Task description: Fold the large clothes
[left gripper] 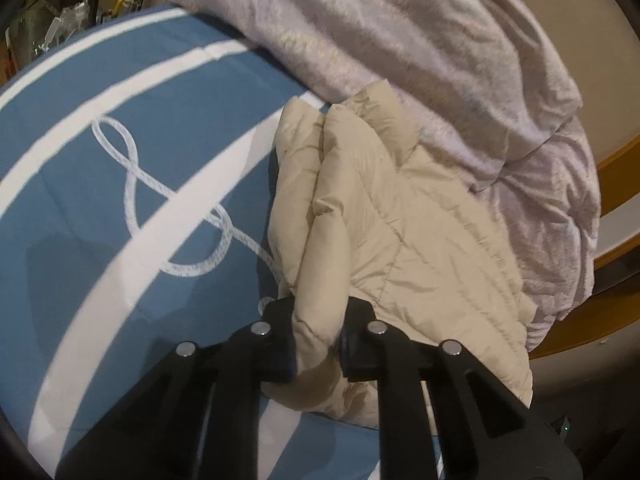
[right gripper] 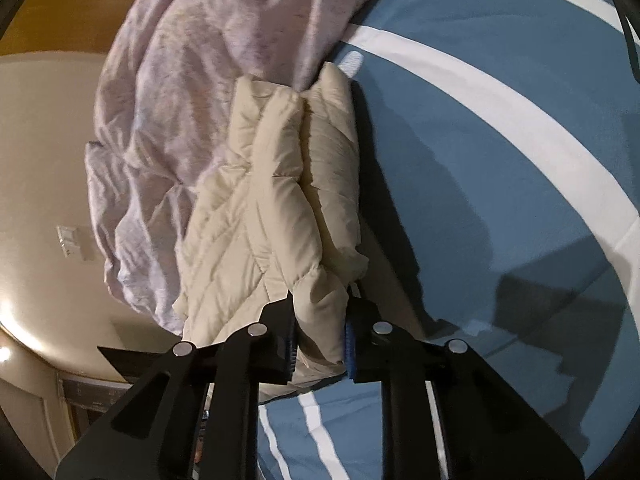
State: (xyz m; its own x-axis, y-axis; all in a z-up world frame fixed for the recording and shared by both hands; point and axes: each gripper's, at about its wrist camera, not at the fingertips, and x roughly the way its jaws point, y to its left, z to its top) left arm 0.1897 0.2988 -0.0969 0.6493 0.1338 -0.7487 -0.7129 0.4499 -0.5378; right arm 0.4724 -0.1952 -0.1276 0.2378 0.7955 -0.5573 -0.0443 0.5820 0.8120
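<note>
Open blue white-striped bedspread (left gripper: 100, 208) beside the cream quilted puffer jacket (left gripper: 400, 240), rumpled pale lilac blanket (left gripper: 400, 40) heaped behind, blocking that side.

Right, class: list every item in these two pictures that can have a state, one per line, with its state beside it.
Cream quilted puffer jacket: bunched, folded over itself, gripped at two places.
Left tongs: shut on a fold of the jacket.
Right tongs: shut on a fold of the jacket.
Pale pink crumpled blanket: heaped, unfolded, beside the jacket.
Blue bed cover with white stripes: spread flat, lightly creased.
</note>
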